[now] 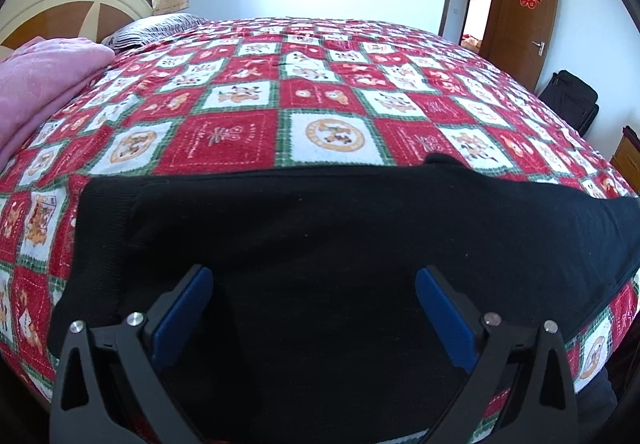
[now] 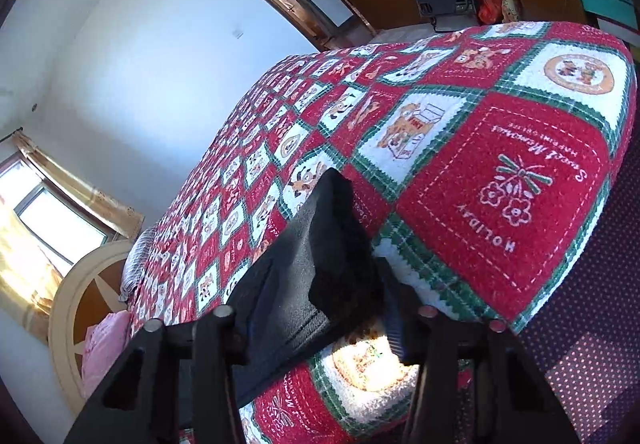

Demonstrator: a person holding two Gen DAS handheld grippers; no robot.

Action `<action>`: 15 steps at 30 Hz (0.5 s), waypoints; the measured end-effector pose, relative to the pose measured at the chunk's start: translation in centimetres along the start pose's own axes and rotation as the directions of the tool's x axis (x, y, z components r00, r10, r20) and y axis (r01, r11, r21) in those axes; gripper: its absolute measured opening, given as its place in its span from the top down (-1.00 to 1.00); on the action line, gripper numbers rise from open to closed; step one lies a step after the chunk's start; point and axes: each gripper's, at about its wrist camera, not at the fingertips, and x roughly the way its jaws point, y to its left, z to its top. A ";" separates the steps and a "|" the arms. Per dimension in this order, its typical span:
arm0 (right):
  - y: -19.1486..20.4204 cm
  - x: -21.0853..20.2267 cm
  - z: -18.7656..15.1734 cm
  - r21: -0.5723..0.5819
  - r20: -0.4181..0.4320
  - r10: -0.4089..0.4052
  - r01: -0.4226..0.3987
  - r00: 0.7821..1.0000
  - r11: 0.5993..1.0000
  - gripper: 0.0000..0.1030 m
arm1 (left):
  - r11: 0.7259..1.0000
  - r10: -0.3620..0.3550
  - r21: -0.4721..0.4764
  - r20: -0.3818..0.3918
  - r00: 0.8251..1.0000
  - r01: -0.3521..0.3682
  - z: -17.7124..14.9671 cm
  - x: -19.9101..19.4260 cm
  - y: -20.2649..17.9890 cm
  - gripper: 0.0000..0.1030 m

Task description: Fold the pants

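Observation:
Black pants [image 1: 312,236] lie flat across the near part of the bed, spread left to right. My left gripper [image 1: 314,284] hovers over them with its blue-padded fingers [image 1: 188,308] wide apart, holding nothing. In the right wrist view, the end of the pants [image 2: 332,240] lies between the fingers of my right gripper [image 2: 316,308] at the bed's edge. The jaws stand partly closed around the cloth, but the fabric hides the fingertips and I cannot tell whether they pinch it.
The bed carries a red, white and green patchwork quilt [image 1: 332,112]. A pink blanket [image 1: 36,84] and a striped pillow [image 1: 156,28] lie by the headboard at left. A brown door [image 1: 524,20] and a black bag [image 1: 572,96] stand at right.

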 end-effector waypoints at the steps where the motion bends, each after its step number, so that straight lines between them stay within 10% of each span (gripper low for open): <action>1: -0.1 0.3 -0.3 0.013 -0.015 0.019 -0.019 1.000 1.000 0.75 | 1.000 0.001 -0.003 -0.002 1.000 -0.001 0.0 0.0 0.1 -1.00; 15: 8.4 -1.8 -1.5 -0.271 0.131 0.022 0.014 0.991 0.962 0.77 | 0.999 -0.009 -0.035 -0.001 1.000 0.009 0.0 -0.1 1.2 -1.00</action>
